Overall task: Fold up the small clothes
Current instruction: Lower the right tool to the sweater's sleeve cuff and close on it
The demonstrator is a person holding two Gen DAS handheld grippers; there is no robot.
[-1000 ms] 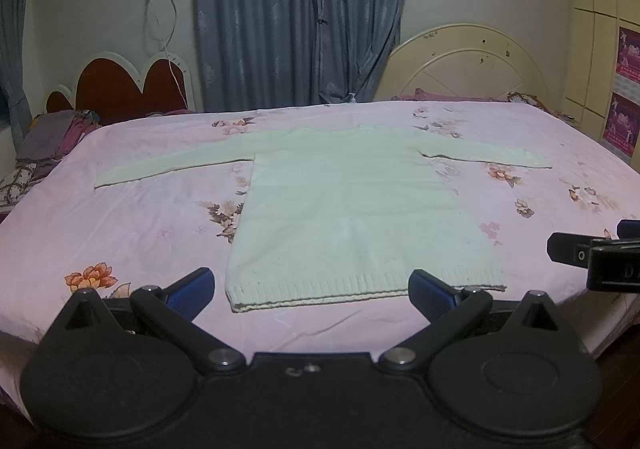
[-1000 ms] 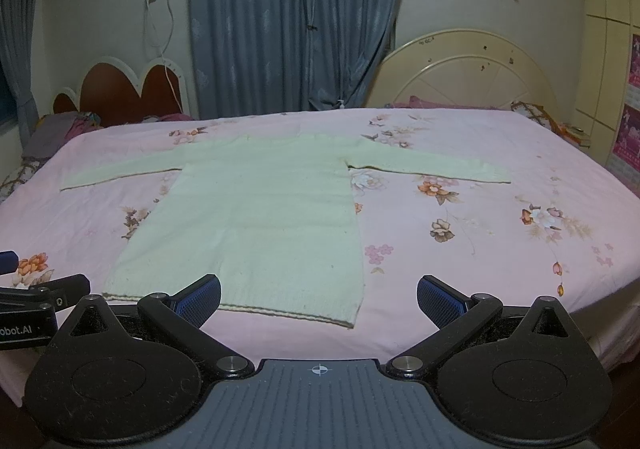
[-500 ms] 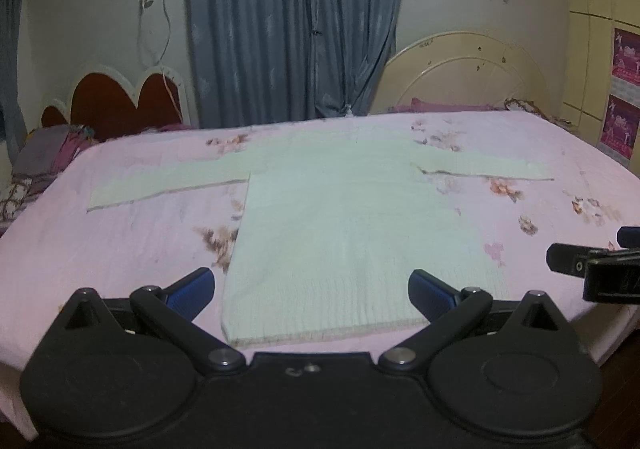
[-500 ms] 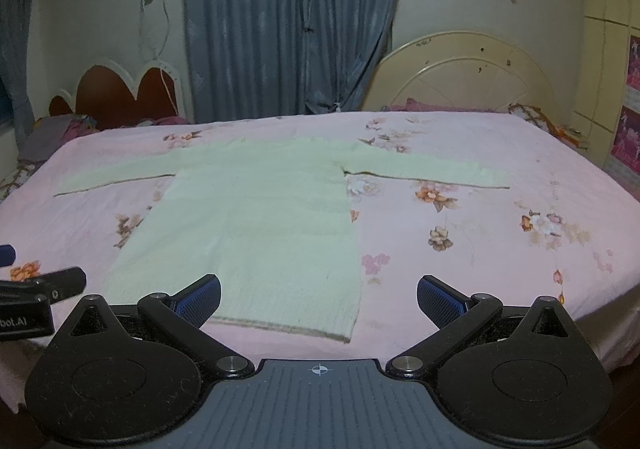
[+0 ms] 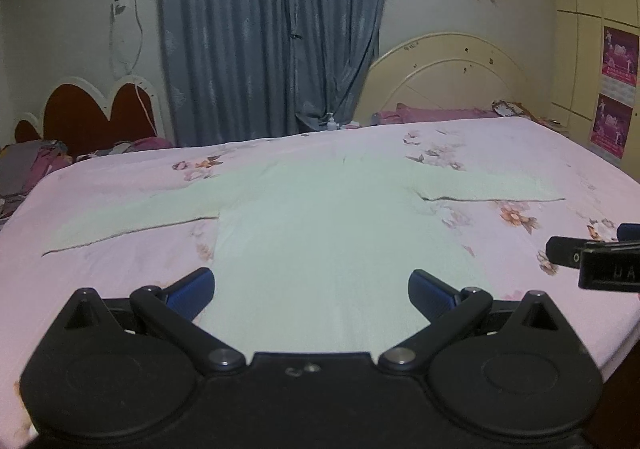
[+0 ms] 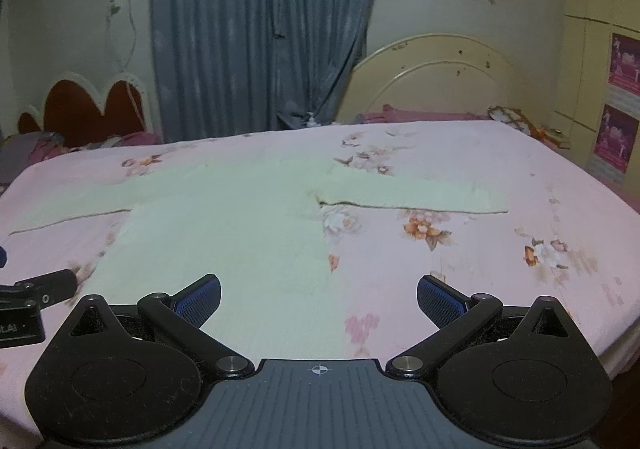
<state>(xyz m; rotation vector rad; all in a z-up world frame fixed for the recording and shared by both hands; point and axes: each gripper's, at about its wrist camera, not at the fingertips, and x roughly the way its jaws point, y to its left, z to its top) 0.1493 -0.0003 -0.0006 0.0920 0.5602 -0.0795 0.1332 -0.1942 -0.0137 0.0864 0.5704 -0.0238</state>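
A pale green long-sleeved sweater (image 5: 320, 233) lies flat on the pink floral bed, both sleeves spread out sideways; it also shows in the right wrist view (image 6: 224, 225). My left gripper (image 5: 312, 289) is open and empty, low over the sweater's hem, which its body hides. My right gripper (image 6: 318, 295) is open and empty, over the hem's right corner. The right gripper shows at the right edge of the left wrist view (image 5: 592, 261). The left gripper shows at the left edge of the right wrist view (image 6: 36, 297).
The pink bedsheet (image 6: 500, 249) spreads wide to the right of the sweater. A cream headboard (image 5: 448, 81) and blue curtains (image 5: 272, 33) stand behind the bed. A red heart-shaped headboard (image 5: 92, 113) and piled clothes (image 5: 24, 169) are at the far left.
Both grippers have moved forward and lower toward the sweater's hem, which now lies under them. Both stay open and empty.
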